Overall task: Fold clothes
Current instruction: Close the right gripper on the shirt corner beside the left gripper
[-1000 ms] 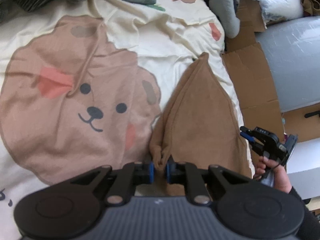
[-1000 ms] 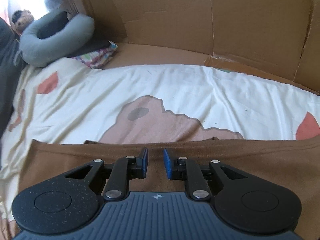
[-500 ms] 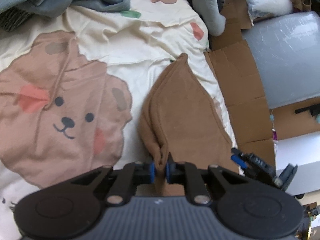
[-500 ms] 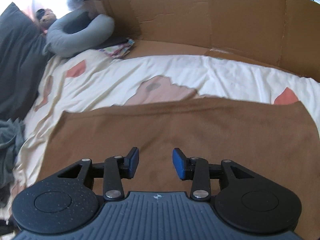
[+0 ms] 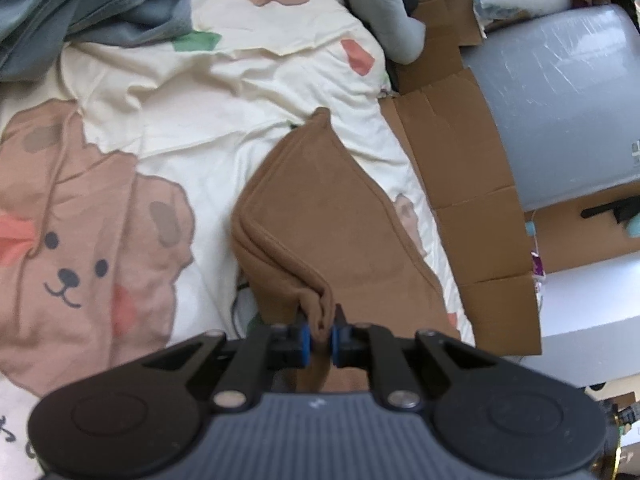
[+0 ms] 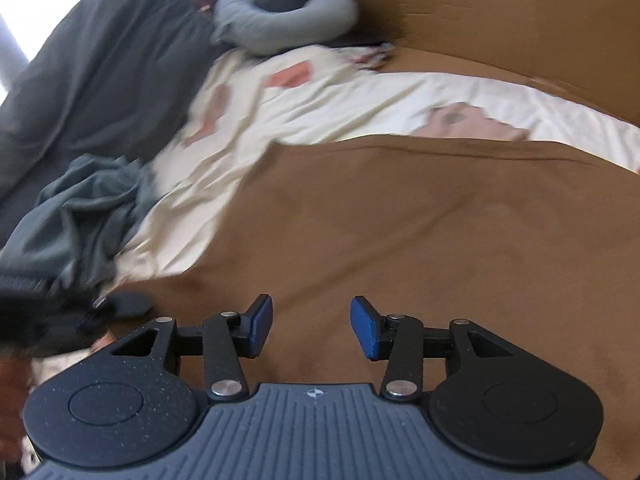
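The left gripper (image 5: pixel 319 338) pinched a fold of the brown garment (image 5: pixel 320 220) on the bed (image 5: pixel 224 136), while the right gripper (image 6: pixel 312 326) had just been opening its jaws, nothing between them.

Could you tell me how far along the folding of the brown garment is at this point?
Done: the brown garment lies doubled over on the bedsheet. In hand: the left gripper pinches its bunched edge; the right gripper has just opened, empty. Left: further folds, and the grey clothes.
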Demonstrator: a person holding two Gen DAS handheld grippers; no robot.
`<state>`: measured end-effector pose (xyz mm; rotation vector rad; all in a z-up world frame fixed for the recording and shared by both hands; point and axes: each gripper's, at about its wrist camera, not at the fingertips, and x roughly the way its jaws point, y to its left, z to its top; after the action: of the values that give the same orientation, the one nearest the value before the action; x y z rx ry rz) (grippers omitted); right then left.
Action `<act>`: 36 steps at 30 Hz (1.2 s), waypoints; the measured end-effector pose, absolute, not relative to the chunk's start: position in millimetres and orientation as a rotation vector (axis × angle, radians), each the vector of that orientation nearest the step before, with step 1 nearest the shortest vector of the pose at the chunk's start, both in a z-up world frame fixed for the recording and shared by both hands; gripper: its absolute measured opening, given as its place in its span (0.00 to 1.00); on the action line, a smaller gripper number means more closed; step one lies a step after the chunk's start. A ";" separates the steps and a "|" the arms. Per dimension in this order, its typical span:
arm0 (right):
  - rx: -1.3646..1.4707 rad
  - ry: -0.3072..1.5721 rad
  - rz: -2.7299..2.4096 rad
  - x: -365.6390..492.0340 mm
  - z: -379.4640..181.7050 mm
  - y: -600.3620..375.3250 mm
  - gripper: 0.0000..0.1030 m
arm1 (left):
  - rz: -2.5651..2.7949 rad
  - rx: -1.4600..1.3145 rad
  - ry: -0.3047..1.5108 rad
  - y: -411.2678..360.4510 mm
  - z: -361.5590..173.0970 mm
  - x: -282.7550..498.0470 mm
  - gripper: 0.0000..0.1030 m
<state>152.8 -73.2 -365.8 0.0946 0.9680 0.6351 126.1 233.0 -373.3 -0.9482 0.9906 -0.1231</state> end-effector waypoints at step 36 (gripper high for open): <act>-0.095 0.883 0.730 117.9 -346.9 9.4 0.58 | -0.172 -1.174 1.027 228.5 -366.9 143.3 0.09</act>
<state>117.9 9.4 -346.9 -0.0955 0.8829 0.7298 143.3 228.5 -366.9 -1.1736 1.0268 -0.1717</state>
